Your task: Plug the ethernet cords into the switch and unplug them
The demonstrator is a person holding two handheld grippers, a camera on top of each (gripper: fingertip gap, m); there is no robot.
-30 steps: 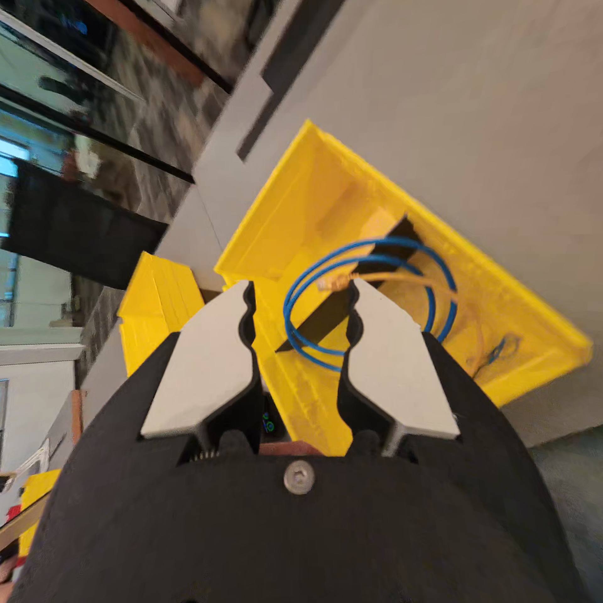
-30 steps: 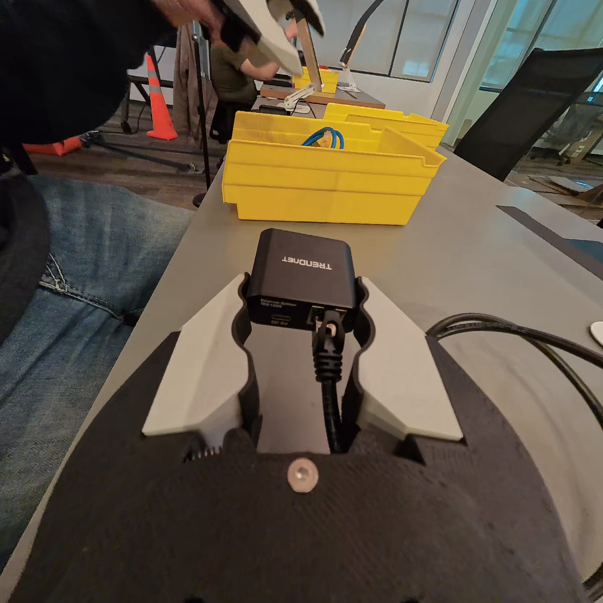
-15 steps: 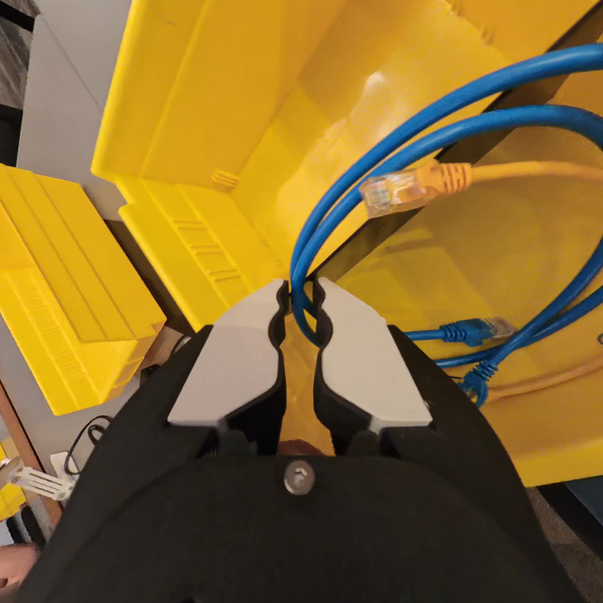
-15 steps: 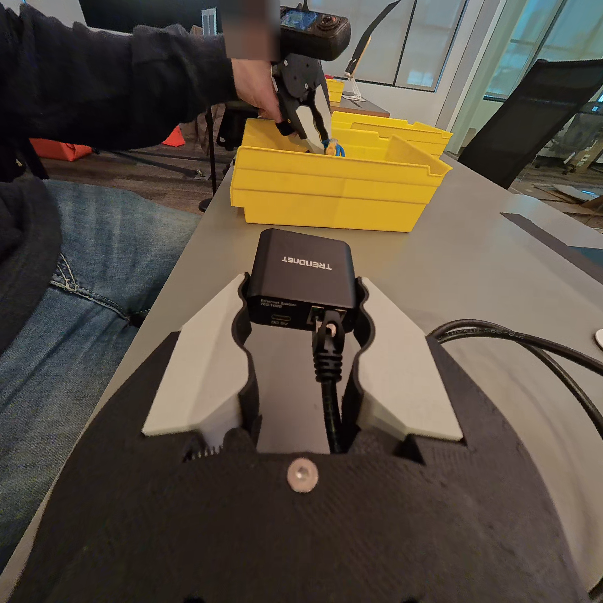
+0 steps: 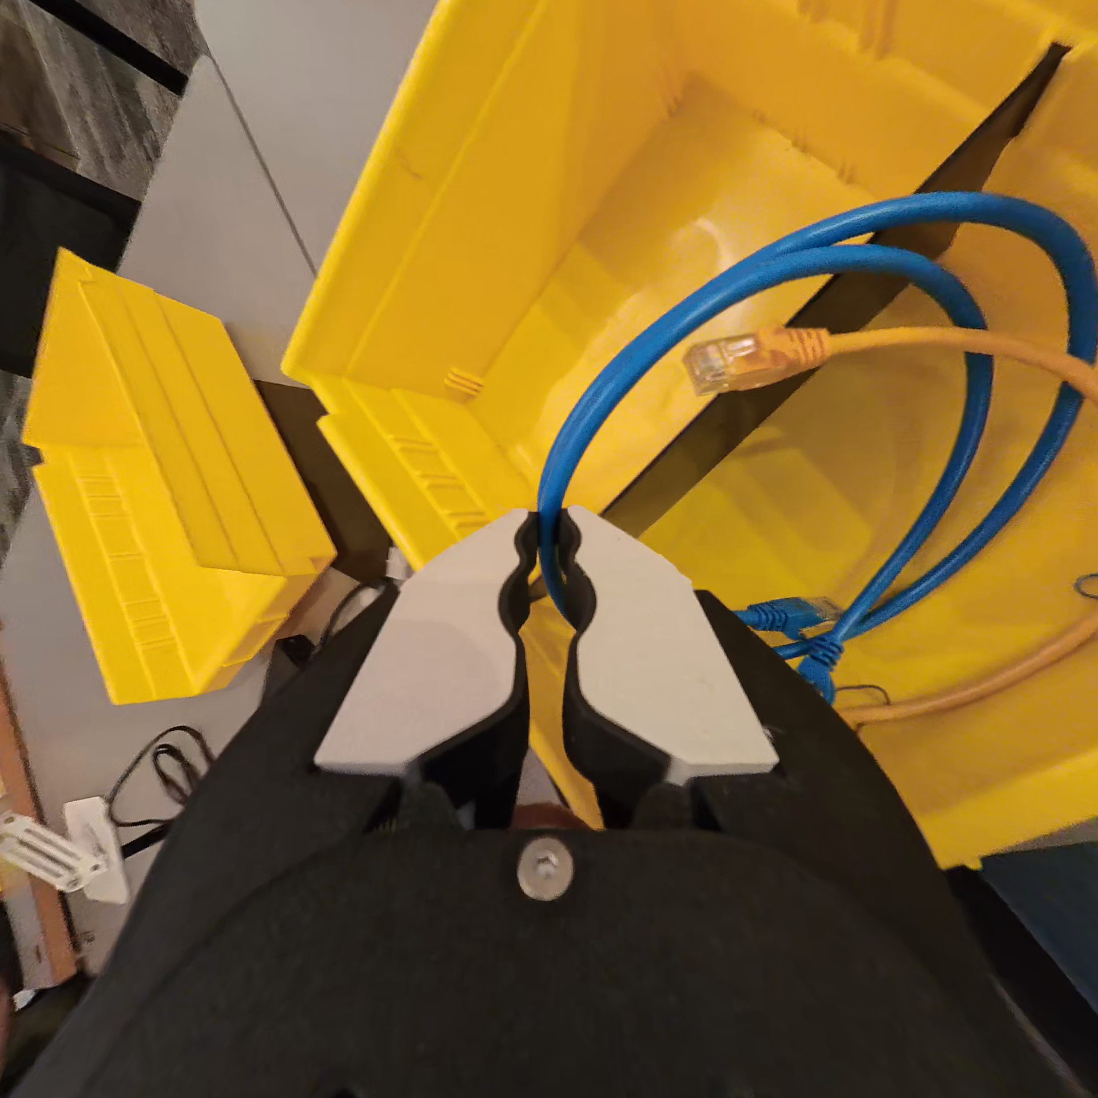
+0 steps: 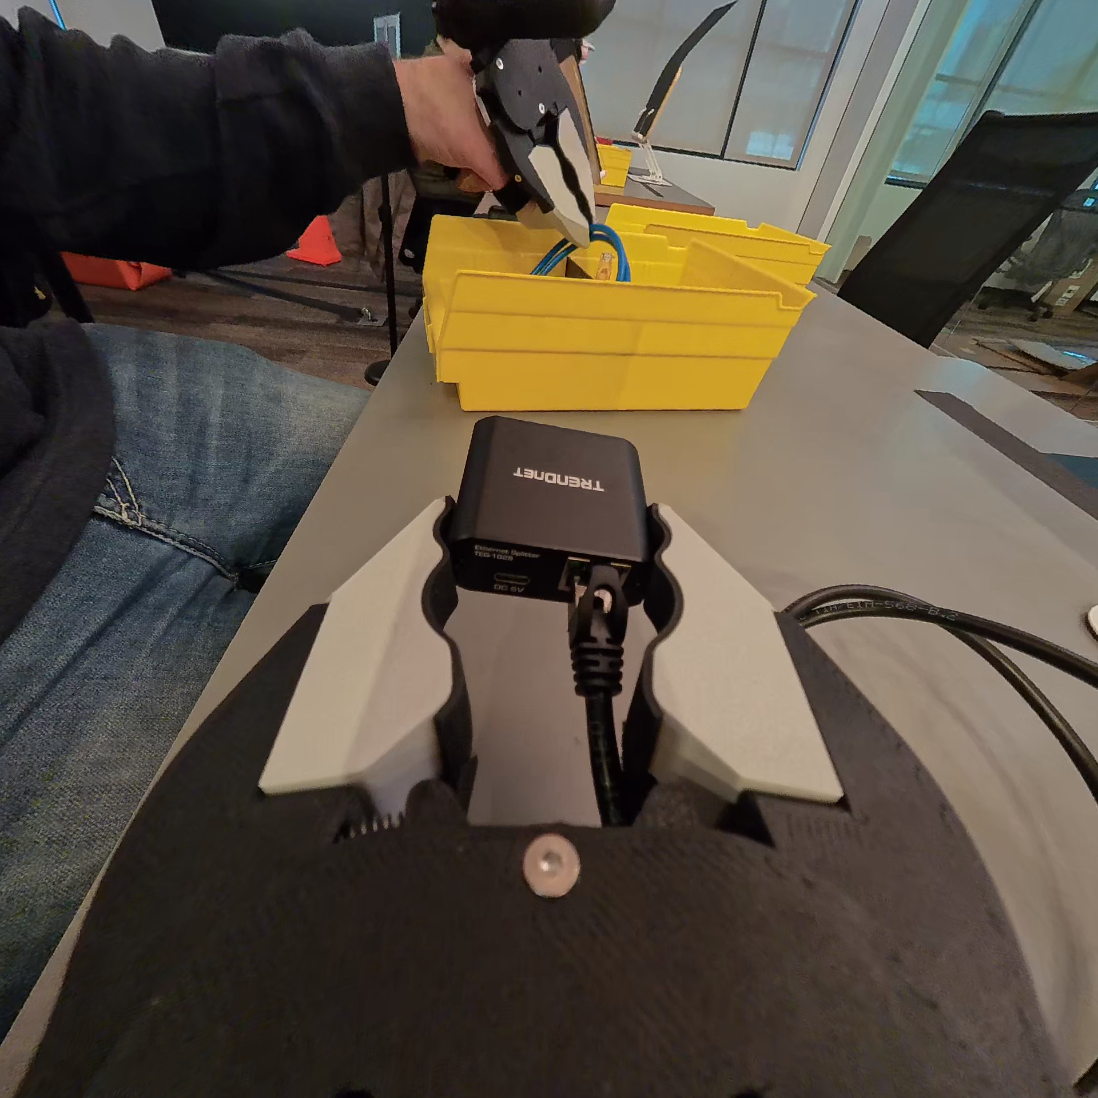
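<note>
The black switch [image 6: 552,493] carries a white brand name across its top, upside down in the right wrist view. Its front face has small pale print: two lines at the upper left and a short marking under the oval socket [image 6: 512,577]. Faint grey lettering runs along the black cord [image 6: 879,607] beside it.

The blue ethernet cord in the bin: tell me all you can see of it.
The blue ethernet cord is a smooth round-jacketed cable, coiled in loops and tied where they cross. It stands up inside the yellow bin, crossing its dark divider. The left claw is shut on one loop. A blue-booted clear plug lies loose near the tie.
</note>
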